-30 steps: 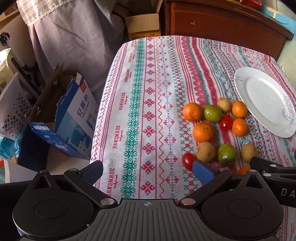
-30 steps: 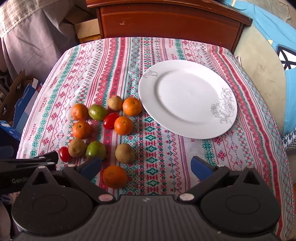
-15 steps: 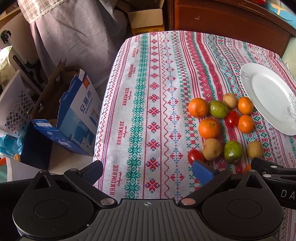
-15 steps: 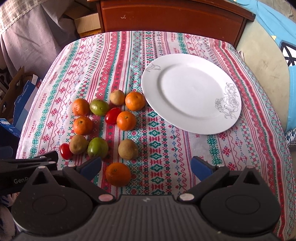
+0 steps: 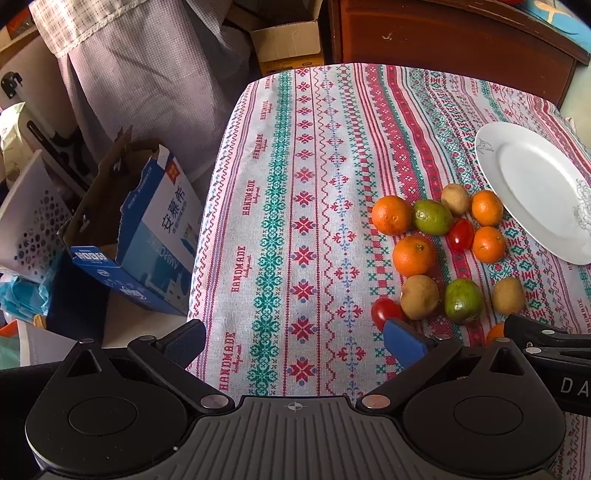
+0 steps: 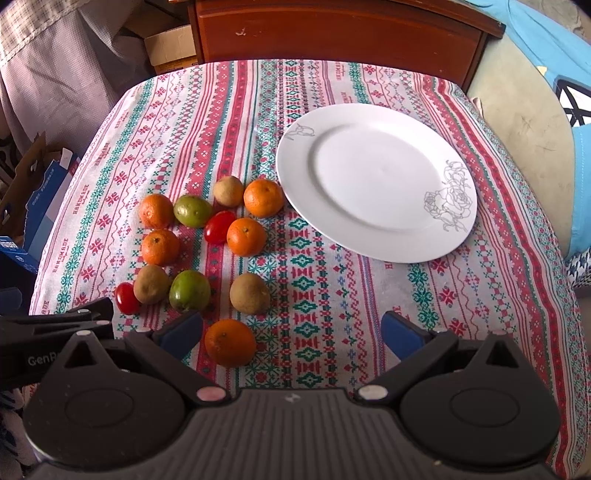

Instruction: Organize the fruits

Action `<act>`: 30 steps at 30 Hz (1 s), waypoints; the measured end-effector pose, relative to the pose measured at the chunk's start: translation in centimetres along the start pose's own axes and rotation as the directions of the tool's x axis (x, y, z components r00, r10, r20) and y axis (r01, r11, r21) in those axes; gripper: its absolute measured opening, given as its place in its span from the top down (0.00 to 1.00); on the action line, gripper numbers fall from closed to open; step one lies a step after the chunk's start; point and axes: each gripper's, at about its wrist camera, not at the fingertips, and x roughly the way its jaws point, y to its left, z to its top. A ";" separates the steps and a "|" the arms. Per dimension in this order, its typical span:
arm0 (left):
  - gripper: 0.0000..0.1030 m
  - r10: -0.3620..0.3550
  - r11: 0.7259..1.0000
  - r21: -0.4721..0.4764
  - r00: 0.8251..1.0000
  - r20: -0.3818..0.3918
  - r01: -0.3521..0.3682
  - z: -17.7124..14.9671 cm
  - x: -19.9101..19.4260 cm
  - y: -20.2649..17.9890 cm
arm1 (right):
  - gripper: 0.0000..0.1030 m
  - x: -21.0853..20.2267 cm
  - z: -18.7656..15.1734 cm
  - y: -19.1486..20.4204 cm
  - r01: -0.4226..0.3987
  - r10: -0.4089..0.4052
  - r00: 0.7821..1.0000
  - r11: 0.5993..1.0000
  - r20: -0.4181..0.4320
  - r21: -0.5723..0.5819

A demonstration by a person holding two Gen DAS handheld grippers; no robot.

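Several fruits lie in a loose cluster on the patterned tablecloth: oranges (image 6: 246, 236), green fruits (image 6: 189, 290), brown kiwis (image 6: 249, 293) and two red tomatoes (image 6: 220, 227). An empty white plate (image 6: 376, 181) sits to their right. My right gripper (image 6: 291, 332) is open and empty above the near edge, with one orange (image 6: 229, 342) by its left finger. My left gripper (image 5: 293, 341) is open and empty at the table's near left, a tomato (image 5: 382, 312) just beyond its right finger. The cluster (image 5: 415, 254) and plate (image 5: 535, 192) show at the right of the left wrist view.
A blue and white carton (image 5: 147, 236) and a white perforated basket (image 5: 29, 218) stand on the floor left of the table. A dark wooden headboard (image 6: 340, 33) runs behind the table. A cardboard box (image 5: 288, 44) sits at the back left.
Both grippers have moved slightly; the fruits and plate sit lower and a little nearer in both views. Both stay open and nothing on the table has moved.
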 end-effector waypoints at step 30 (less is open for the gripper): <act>0.01 -0.023 1.000 0.015 0.998 0.060 0.022 -0.2 -0.8 -0.3 | 0.01 -0.8 -0.6 -0.6 -0.014 0.014 0.998 1.000 0.069 -0.005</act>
